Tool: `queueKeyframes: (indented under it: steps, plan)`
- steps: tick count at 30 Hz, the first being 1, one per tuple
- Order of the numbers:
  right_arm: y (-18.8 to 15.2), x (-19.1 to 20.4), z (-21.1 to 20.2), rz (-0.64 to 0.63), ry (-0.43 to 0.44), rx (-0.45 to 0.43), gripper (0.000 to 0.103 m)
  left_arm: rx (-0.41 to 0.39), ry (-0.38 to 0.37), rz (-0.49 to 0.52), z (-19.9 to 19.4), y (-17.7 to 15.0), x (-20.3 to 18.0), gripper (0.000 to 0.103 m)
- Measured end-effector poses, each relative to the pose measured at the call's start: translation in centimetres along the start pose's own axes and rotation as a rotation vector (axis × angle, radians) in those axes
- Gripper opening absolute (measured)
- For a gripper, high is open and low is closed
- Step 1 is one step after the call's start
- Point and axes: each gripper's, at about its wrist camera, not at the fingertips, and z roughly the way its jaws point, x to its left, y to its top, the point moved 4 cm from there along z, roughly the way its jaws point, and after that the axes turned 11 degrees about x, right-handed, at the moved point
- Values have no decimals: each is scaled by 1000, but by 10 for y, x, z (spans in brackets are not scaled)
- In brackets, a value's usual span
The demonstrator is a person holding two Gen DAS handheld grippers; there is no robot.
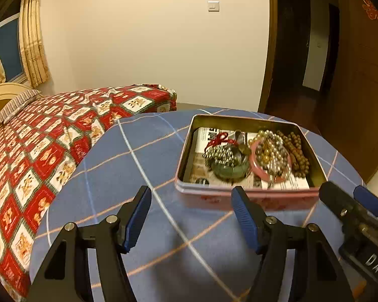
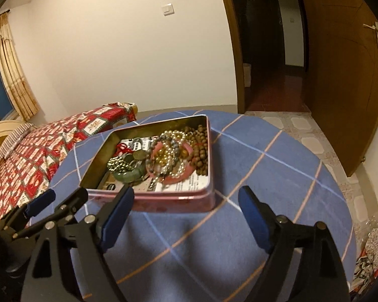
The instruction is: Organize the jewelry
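Lettering "DAS" marks the right gripper (image 1: 345,196); both it and the left gripper (image 1: 191,201) gape, nothing held.

In the tin (image 1: 247,193), jewelry (image 1: 269,151) hides most of the printed paper (image 1: 284,182), its text too blurred to read; the tangled pieces cannot be separated.

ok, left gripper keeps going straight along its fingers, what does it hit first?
Probably the blue checked tablecloth; the open left gripper points down at bare cloth, just left of the pink tin. Its right finger might clip the tin's near wall; depth is unclear.
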Motion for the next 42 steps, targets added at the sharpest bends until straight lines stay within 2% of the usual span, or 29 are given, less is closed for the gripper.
queueKeyframes:
  steps: [16,22,27,30,35,42]
  plan:
    - [-29,8,-55,-40,-25,-108,87,-118,29,5,-61,-42,14,67]
    - [-36,9,-76,-45,-31,-130,87,-154,-6,-31,-87,-51,20,67]
    - [-41,17,-95,-77,-66,-148,87,-208,4,-29,-116,-56,24,67]
    - [-44,21,-111,-86,-71,-167,87,-230,-23,-46,-134,-59,28,67]
    - [-45,30,-134,-110,-92,-218,91,-284,-10,-33,-160,-64,28,74]
    - [-43,35,-155,-107,-90,-268,92,-357,18,-23,-185,-64,33,78]
